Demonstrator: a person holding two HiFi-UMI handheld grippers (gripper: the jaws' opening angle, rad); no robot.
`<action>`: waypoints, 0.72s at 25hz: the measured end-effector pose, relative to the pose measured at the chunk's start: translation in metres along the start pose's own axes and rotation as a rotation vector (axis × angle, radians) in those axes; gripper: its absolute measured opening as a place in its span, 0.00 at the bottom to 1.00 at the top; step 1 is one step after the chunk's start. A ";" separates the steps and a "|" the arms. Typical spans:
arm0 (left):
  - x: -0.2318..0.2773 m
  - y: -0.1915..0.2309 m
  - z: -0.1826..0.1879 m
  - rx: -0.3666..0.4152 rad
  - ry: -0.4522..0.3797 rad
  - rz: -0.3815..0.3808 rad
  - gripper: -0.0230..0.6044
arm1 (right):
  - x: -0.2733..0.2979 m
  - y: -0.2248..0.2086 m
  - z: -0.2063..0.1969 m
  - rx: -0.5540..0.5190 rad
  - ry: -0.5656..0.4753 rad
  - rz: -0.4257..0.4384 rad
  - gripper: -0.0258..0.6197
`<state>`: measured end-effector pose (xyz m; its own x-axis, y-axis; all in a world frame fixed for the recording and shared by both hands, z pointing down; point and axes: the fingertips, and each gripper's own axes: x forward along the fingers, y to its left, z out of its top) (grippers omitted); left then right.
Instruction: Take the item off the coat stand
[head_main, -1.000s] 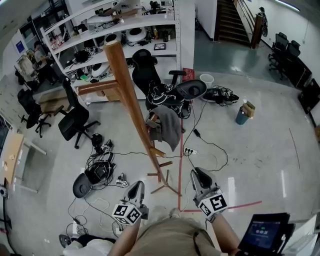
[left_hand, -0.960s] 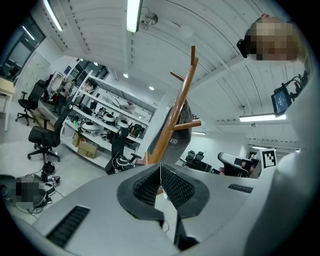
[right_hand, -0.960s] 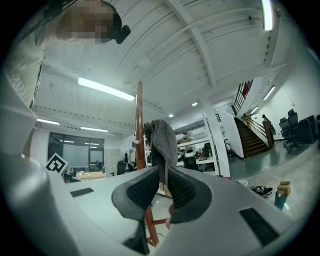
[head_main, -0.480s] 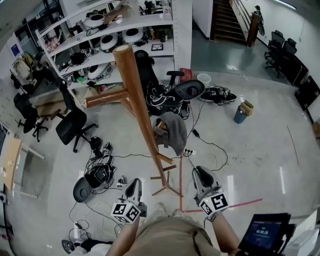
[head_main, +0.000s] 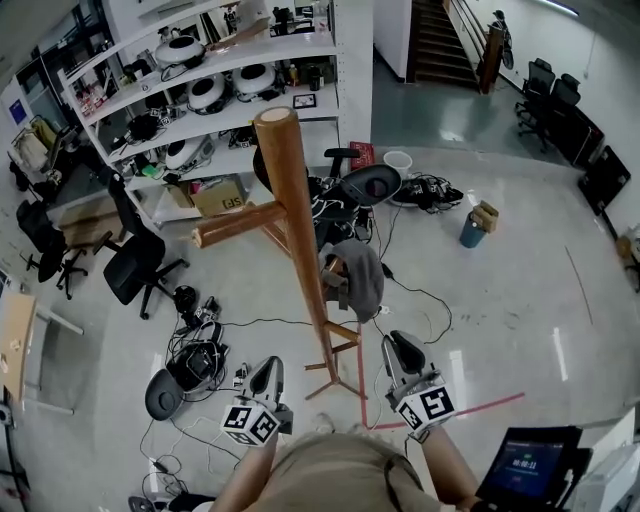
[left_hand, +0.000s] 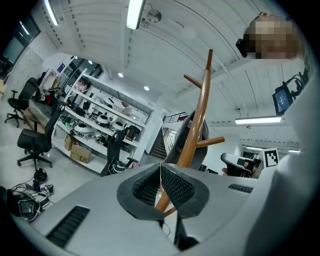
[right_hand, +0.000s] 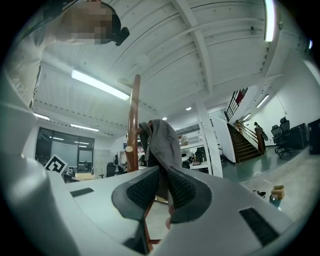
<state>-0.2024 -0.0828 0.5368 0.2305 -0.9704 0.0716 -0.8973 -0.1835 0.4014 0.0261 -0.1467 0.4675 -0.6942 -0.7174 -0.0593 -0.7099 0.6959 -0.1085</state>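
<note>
A tall wooden coat stand (head_main: 300, 230) rises from the floor just ahead of me, leaning in the head view. A grey garment (head_main: 362, 277) hangs from a peg on its right side, low on the pole. My left gripper (head_main: 268, 368) is held below and left of the stand's feet, shut and empty. Through its own view the pole (left_hand: 196, 135) shows beyond the closed left gripper (left_hand: 161, 171). My right gripper (head_main: 400, 346) sits right of the base, also shut with nothing in it. In the right gripper view the grey garment (right_hand: 162, 140) hangs straight beyond the right gripper (right_hand: 163, 176).
White shelving (head_main: 230, 90) full of gear stands behind the stand. Black office chairs (head_main: 130, 270) and a tangle of cables (head_main: 195, 350) lie to the left. A red tape line (head_main: 362, 400) runs by the base. A tablet (head_main: 525, 465) is at lower right, stairs (head_main: 440, 40) at the back.
The coat stand and its garment have drawn nearer and shifted right in the head view as I stepped forward. Both grippers stay shut and keep their places in the picture.
</note>
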 end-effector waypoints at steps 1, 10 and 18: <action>0.002 0.001 0.002 -0.001 -0.001 -0.007 0.07 | 0.001 -0.001 0.000 -0.001 0.001 -0.008 0.10; 0.008 0.018 0.010 -0.014 0.008 -0.037 0.07 | 0.014 0.002 0.001 -0.015 0.004 -0.051 0.10; 0.010 0.046 0.010 -0.024 0.021 -0.066 0.07 | 0.031 0.013 -0.001 -0.033 -0.011 -0.091 0.10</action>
<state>-0.2454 -0.1026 0.5465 0.2973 -0.9527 0.0632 -0.8706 -0.2433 0.4277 -0.0052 -0.1600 0.4649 -0.6253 -0.7780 -0.0616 -0.7737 0.6283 -0.0816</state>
